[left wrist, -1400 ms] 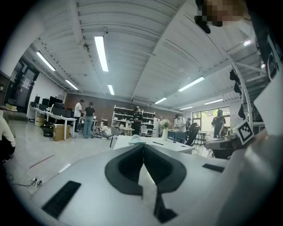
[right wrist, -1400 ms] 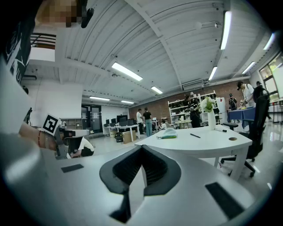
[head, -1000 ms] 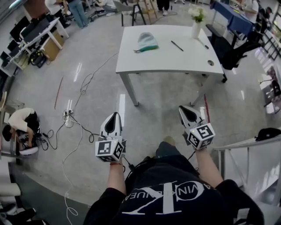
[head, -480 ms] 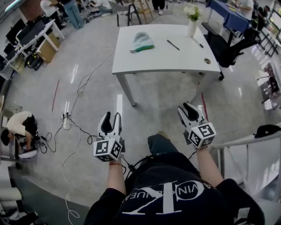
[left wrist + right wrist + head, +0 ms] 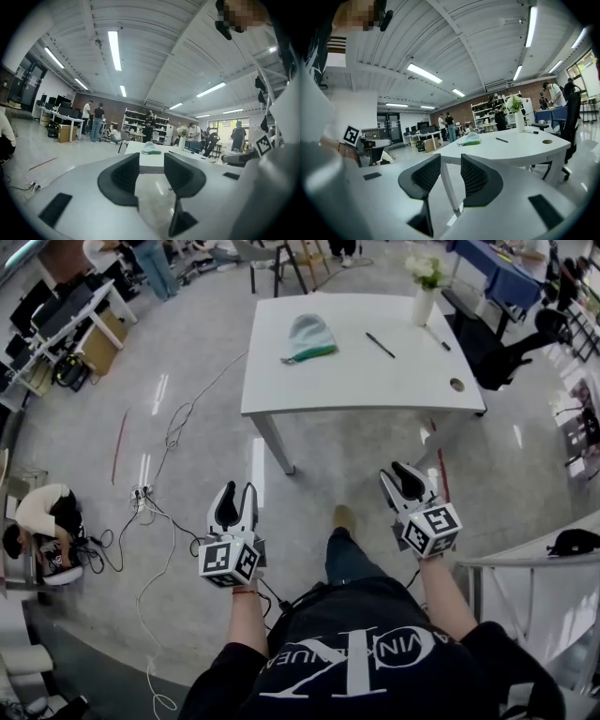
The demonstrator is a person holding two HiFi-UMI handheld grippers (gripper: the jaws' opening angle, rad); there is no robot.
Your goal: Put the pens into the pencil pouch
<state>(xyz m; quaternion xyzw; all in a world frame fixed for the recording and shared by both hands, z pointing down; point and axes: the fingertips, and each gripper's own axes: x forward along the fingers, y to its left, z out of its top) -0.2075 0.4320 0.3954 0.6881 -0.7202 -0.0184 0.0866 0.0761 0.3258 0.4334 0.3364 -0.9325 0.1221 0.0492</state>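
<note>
A pale, green-edged pouch (image 5: 309,334) lay left on the table (image 5: 356,381); a black pen (image 5: 380,345) lay slantwise right of it; a second pen (image 5: 437,338) farther right, apart.

Colour notes: bench top and surroundings.
Bench (image 5: 356,381) plain white, legs the same white. Pencil pouch (image 5: 309,336) pale mint-grey, with a green strip along one edge. Pen (image 5: 380,344) black; second pen (image 5: 439,339) dark, exact shade unclear. Vase (image 5: 423,307) white; flowers (image 5: 425,268) white with green leaves. Floor (image 5: 187,456) glossy light grey, crossed by a thin red strip (image 5: 119,433). Shirt (image 5: 356,652) black with white lettering.
</note>
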